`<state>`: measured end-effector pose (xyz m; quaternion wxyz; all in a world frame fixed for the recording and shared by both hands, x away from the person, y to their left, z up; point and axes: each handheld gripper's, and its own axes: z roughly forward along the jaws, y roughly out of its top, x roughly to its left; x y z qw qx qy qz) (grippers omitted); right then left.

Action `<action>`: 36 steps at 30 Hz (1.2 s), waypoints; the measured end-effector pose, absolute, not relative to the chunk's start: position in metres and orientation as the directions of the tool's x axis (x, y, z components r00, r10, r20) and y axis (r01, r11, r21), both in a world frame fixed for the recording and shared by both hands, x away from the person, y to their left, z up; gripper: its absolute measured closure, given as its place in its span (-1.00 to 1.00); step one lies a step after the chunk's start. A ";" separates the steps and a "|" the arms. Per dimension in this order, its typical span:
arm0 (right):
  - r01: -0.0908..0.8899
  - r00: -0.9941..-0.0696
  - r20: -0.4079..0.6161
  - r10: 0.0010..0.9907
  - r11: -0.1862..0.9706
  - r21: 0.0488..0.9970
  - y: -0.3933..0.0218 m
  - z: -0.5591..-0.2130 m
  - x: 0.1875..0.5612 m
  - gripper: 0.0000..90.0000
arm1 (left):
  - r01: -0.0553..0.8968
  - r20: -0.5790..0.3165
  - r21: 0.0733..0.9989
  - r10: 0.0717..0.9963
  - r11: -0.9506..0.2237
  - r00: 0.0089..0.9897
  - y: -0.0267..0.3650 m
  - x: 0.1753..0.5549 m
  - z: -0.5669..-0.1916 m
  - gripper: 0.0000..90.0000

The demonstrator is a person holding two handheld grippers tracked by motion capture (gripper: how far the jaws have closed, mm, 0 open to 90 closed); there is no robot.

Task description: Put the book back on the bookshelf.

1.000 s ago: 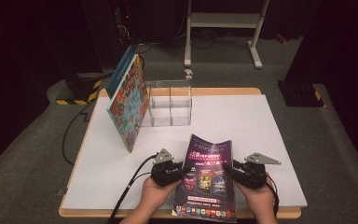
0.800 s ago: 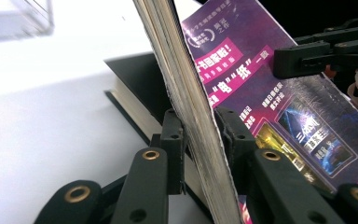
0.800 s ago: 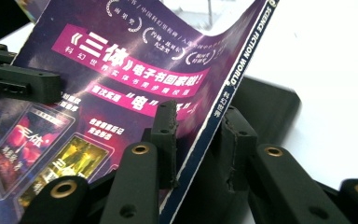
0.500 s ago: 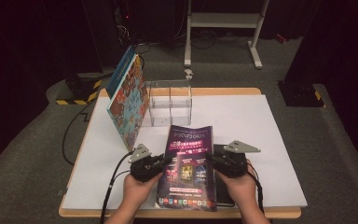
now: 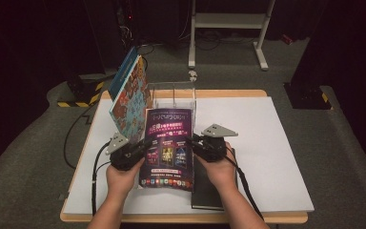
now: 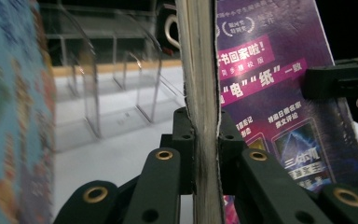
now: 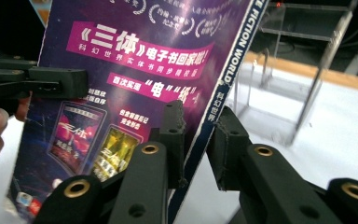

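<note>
A purple magazine [image 5: 167, 143] hangs tilted above the white table [image 5: 267, 143], just in front of a clear acrylic rack [image 5: 174, 98]. My left gripper [image 5: 143, 149] is shut on its left page edge; in the left gripper view the pads [image 6: 184, 135] clamp the paper stack of the magazine [image 6: 270, 93]. My right gripper [image 5: 190, 143] grips the spine side. Its jaws have just been closing, with the magazine [image 7: 135, 60] between the pads [image 7: 175, 126]. The left gripper [image 7: 32, 84] shows across the cover, and the right gripper [image 6: 340, 81] does too.
A colourful book [image 5: 131, 95] leans upright left of the rack, close to the left gripper [image 6: 201, 135]. A dark book [image 5: 209, 191] lies flat near the front edge under my right hand. The rack [image 7: 303, 70] stands beyond the right gripper [image 7: 198, 128]. A metal stand [image 5: 228, 24] is behind the table.
Both hands have carried the magazine up and away from the front edge, to the left, toward the rack. It now stands more upright, and the dark book beneath shows.
</note>
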<state>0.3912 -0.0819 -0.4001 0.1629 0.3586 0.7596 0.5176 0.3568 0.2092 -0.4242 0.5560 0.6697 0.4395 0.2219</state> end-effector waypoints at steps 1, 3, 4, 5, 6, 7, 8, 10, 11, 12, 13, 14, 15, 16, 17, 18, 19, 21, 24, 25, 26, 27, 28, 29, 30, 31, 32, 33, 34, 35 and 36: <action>0.369 -0.691 0.119 0.713 0.206 0.906 -0.080 -0.399 0.393 0.71 | 0.335 -0.182 0.942 0.839 0.000 0.512 0.210 0.359 -0.423 0.83; 0.357 -0.690 0.109 0.716 0.206 0.911 -0.076 -0.396 0.397 0.72 | 0.324 -0.179 0.946 0.844 0.006 0.505 0.212 0.363 -0.422 0.83; 0.353 -0.690 0.106 0.716 0.205 0.913 -0.074 -0.395 0.399 0.73 | 0.317 -0.173 0.948 0.847 0.005 0.503 0.213 0.366 -0.421 0.83; 0.349 -0.689 0.105 0.717 0.202 0.915 -0.073 -0.394 0.401 0.74 | 0.308 -0.175 0.951 0.847 0.014 0.501 0.213 0.369 -0.420 0.83; 0.343 -0.687 0.101 0.719 0.198 0.918 -0.072 -0.393 0.403 0.75 | 0.300 -0.173 0.954 0.849 0.018 0.499 0.214 0.371 -0.419 0.83; 0.337 -0.685 0.098 0.722 0.195 0.921 -0.071 -0.391 0.405 0.76 | 0.291 -0.168 0.956 0.853 0.019 0.495 0.213 0.374 -0.419 0.83; 0.330 -0.682 0.092 0.725 0.192 0.924 -0.070 -0.390 0.407 0.77 | 0.281 -0.163 0.960 0.854 0.021 0.493 0.213 0.377 -0.418 0.83; 0.312 -0.680 0.085 0.729 0.182 0.933 -0.068 -0.389 0.410 0.77 | 0.269 -0.154 0.963 0.859 0.019 0.489 0.214 0.382 -0.418 0.82; 0.309 -0.680 0.084 0.729 0.180 0.934 -0.068 -0.389 0.412 0.78 | 0.270 -0.159 0.962 0.859 0.025 0.487 0.214 0.385 -0.419 0.82; 0.306 -0.679 0.082 0.730 0.180 0.935 -0.067 -0.389 0.413 0.78 | 0.277 -0.161 0.961 0.860 0.025 0.484 0.215 0.387 -0.421 0.82; 0.306 -0.679 0.082 0.730 0.180 0.935 -0.067 -0.389 0.413 0.78 | 0.277 -0.161 0.961 0.860 0.025 0.484 0.215 0.387 -0.421 0.82; 0.304 -0.678 0.075 0.731 0.186 0.934 -0.065 -0.392 0.414 0.78 | 0.277 -0.161 0.961 0.861 0.024 0.483 0.215 0.386 -0.423 0.82; 0.304 -0.678 0.073 0.732 0.188 0.934 -0.064 -0.394 0.413 0.78 | 0.279 -0.163 0.960 0.860 0.026 0.483 0.215 0.385 -0.425 0.82; 0.304 -0.680 0.072 0.730 0.191 0.933 -0.064 -0.395 0.411 0.78 | 0.279 -0.163 0.960 0.860 0.026 0.483 0.215 0.385 -0.425 0.81; 0.307 -0.681 0.073 0.728 0.193 0.932 -0.063 -0.396 0.410 0.78 | 0.269 -0.164 0.963 0.859 0.032 0.484 0.217 0.380 -0.428 0.81; 0.300 -0.683 0.073 0.727 0.187 0.935 -0.064 -0.397 0.406 0.79 | 0.262 -0.164 0.964 0.858 0.036 0.486 0.218 0.377 -0.428 0.80; 0.293 -0.685 0.069 0.726 0.188 0.937 -0.064 -0.397 0.403 0.79 | 0.256 -0.165 0.966 0.856 0.040 0.489 0.219 0.374 -0.429 0.79; 0.279 -0.691 0.062 0.720 0.187 0.942 -0.065 -0.396 0.396 0.80 | 0.247 -0.162 0.968 0.855 0.042 0.493 0.221 0.368 -0.429 0.77; 0.263 -0.697 0.055 0.715 0.184 0.947 -0.068 -0.397 0.384 0.80 | 0.233 -0.166 0.971 0.850 0.053 0.500 0.224 0.360 -0.431 0.70; 0.259 -0.698 0.051 0.714 0.185 0.948 -0.070 -0.397 0.380 0.80 | 0.229 -0.165 0.972 0.851 0.054 0.499 0.225 0.356 -0.432 0.66; 0.256 -0.701 0.052 0.712 0.182 0.949 -0.071 -0.398 0.376 0.76 | 0.226 -0.163 0.973 0.851 0.054 0.500 0.225 0.352 -0.432 0.62; 0.254 -0.704 0.055 0.708 0.179 0.950 -0.072 -0.398 0.372 0.74 | 0.223 -0.165 0.973 0.849 0.058 0.502 0.225 0.348 -0.432 0.57; 0.251 -0.707 0.056 0.705 0.176 0.952 -0.073 -0.399 0.367 0.73 | 0.217 -0.162 0.974 0.849 0.058 0.502 0.226 0.344 -0.432 0.52; 0.243 -0.709 0.051 0.704 0.176 0.954 -0.075 -0.399 0.363 0.73 | 0.214 -0.160 0.975 0.850 0.057 0.501 0.226 0.341 -0.432 0.46; 0.239 -0.709 0.047 0.703 0.176 0.955 -0.075 -0.400 0.359 0.73 | 0.214 -0.160 0.975 0.850 0.057 0.501 0.226 0.341 -0.432 0.40; 0.231 -0.711 0.040 0.702 0.180 0.956 -0.076 -0.401 0.355 0.71 | 0.207 -0.158 0.977 0.852 0.060 0.500 0.226 0.336 -0.433 0.33; 0.230 -0.714 0.040 0.699 0.180 0.956 -0.077 -0.402 0.352 0.70 | 0.201 -0.154 0.978 0.853 0.059 0.499 0.226 0.334 -0.434 0.29; 0.231 -0.716 0.042 0.697 0.180 0.956 -0.078 -0.402 0.348 0.69 | 0.200 -0.155 0.978 0.855 0.061 0.495 0.226 0.332 -0.434 0.25; 0.227 -0.717 0.038 0.696 0.182 0.957 -0.078 -0.403 0.346 0.68 | 0.205 -0.152 0.977 0.857 0.055 0.492 0.226 0.331 -0.434 0.20; 0.227 -0.717 0.038 0.696 0.182 0.957 -0.078 -0.403 0.346 0.68 | 0.205 -0.152 0.977 0.857 0.055 0.492 0.226 0.331 -0.434 0.14; 0.233 -0.725 0.048 0.687 0.179 0.956 -0.079 -0.405 0.340 0.63 | 0.211 -0.145 0.977 0.857 0.043 0.495 0.226 0.329 -0.435 0.08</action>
